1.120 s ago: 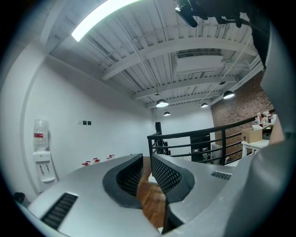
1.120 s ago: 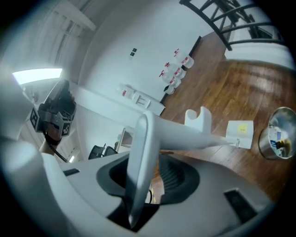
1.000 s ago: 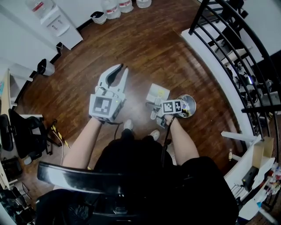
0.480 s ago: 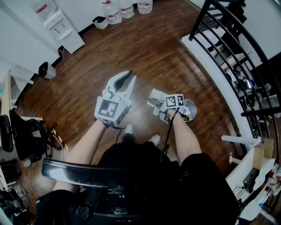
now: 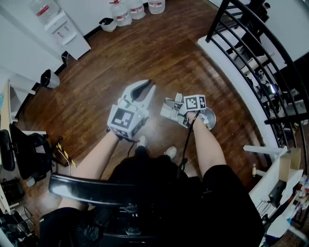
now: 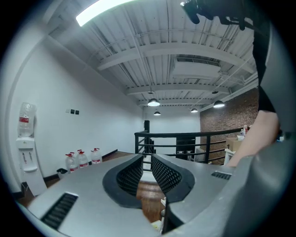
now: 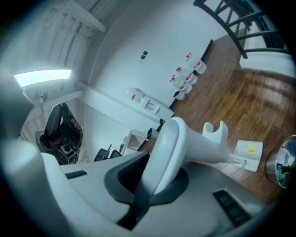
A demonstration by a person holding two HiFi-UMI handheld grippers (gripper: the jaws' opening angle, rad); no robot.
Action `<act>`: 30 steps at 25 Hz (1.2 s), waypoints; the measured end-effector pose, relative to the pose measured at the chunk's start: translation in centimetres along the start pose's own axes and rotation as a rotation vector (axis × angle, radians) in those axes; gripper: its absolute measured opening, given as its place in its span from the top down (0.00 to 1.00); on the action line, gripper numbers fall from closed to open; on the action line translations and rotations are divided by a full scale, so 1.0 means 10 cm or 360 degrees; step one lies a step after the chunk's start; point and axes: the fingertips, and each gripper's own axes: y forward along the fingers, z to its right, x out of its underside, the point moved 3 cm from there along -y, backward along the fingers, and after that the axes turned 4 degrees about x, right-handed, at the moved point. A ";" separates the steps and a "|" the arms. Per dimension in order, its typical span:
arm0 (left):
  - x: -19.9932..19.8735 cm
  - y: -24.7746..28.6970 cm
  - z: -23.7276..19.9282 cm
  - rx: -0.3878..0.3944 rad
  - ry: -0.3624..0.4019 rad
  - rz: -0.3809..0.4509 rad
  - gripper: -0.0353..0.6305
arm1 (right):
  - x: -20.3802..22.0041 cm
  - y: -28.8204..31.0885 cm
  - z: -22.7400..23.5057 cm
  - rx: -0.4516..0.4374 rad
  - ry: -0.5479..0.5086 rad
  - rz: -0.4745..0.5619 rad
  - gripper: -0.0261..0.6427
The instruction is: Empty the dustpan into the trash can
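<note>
My right gripper (image 5: 177, 112) is shut on the handle (image 7: 172, 147) of a white dustpan (image 5: 169, 109), held above the wooden floor. In the right gripper view the pan end (image 7: 248, 154) carries a yellow scrap and hangs just left of the round silver trash can (image 7: 283, 163). In the head view the trash can (image 5: 210, 117) stands on the floor right beside that hand. My left gripper (image 5: 147, 88) hovers to the left of the dustpan and points level. Its jaws (image 6: 147, 159) stand slightly apart with nothing between them.
A black curved railing (image 5: 251, 43) and a white ledge run along the right. Water jugs (image 5: 123, 14) and a water dispenser (image 5: 58, 24) stand by the far wall. A black chair back (image 5: 96, 190) is right in front of the person; white shelving (image 5: 275, 169) is at lower right.
The right gripper has lifted the dustpan off the floor, up and a little toward the left gripper. The left gripper has turned slightly and stayed in about the same place.
</note>
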 end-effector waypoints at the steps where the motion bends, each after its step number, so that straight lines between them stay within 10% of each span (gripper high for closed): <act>1: 0.02 0.01 0.00 0.0025 -0.0014 0.0000 0.85 | -0.03 -0.01 -0.04 -0.0002 -0.0004 0.0007 0.95; 16: 0.23 0.69 0.22 0.0334 -0.0344 -0.0093 0.85 | -0.45 -0.80 -0.69 0.0003 -0.0214 0.0185 0.95; 30: 0.67 1.30 0.12 0.0469 -0.1085 -0.0266 0.71 | -0.85 -1.54 -1.25 0.0149 -0.0423 0.0333 0.95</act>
